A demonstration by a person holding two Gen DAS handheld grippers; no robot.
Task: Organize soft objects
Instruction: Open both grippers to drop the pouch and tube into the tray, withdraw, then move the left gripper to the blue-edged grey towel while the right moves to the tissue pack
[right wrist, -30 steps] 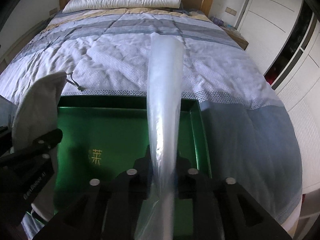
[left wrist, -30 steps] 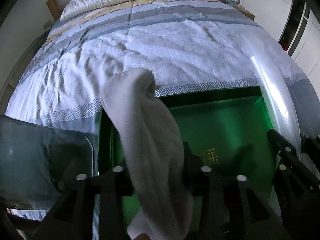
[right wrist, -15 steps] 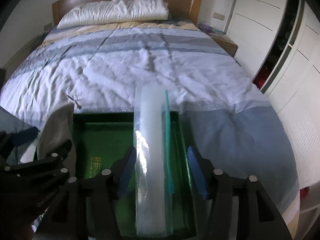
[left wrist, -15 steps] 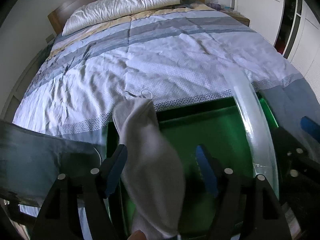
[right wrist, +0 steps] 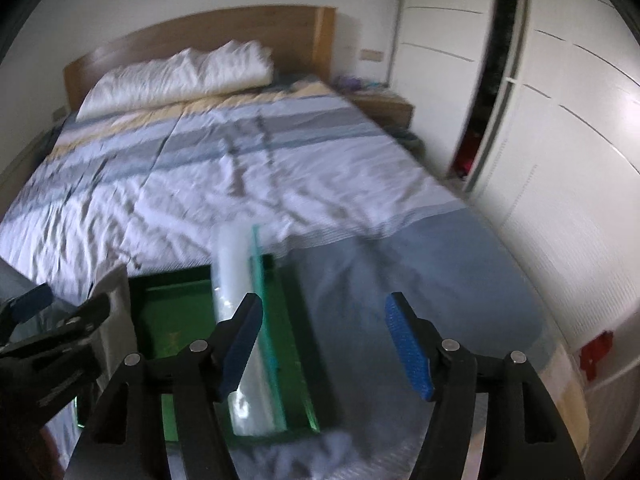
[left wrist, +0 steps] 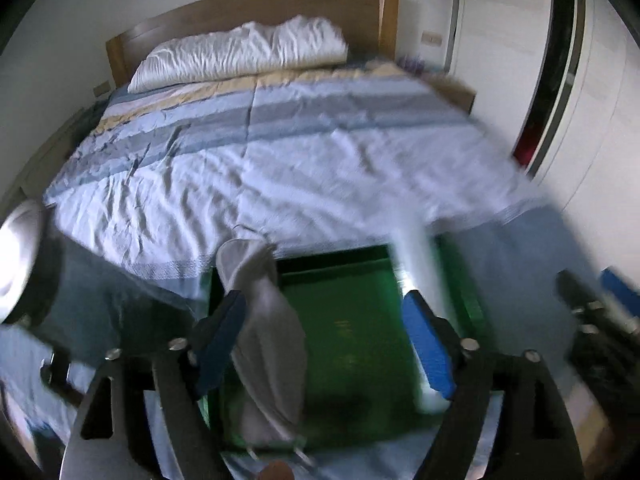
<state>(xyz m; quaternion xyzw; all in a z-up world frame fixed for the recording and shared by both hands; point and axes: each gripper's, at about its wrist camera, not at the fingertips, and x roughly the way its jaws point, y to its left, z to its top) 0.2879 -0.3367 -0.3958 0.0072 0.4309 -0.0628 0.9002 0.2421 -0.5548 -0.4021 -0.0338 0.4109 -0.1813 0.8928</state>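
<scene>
flanking the green tray (left wrist: 352, 320), grey pouch (left wrist: 268, 320) left, plastic roll (right wrist: 236, 304) right.

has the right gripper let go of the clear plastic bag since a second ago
Yes. The right gripper was clamped on the clear plastic bag; now its jaws are opening and the bag lies over the green tray, beside the left finger, no longer pinched.

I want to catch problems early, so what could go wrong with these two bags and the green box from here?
1. The grey cloth bag drapes over the green box's left rim beside the left gripper's opening fingers; it may slide out.
2. The clear plastic bag stands on edge near the right rim and could topple outward.
</scene>
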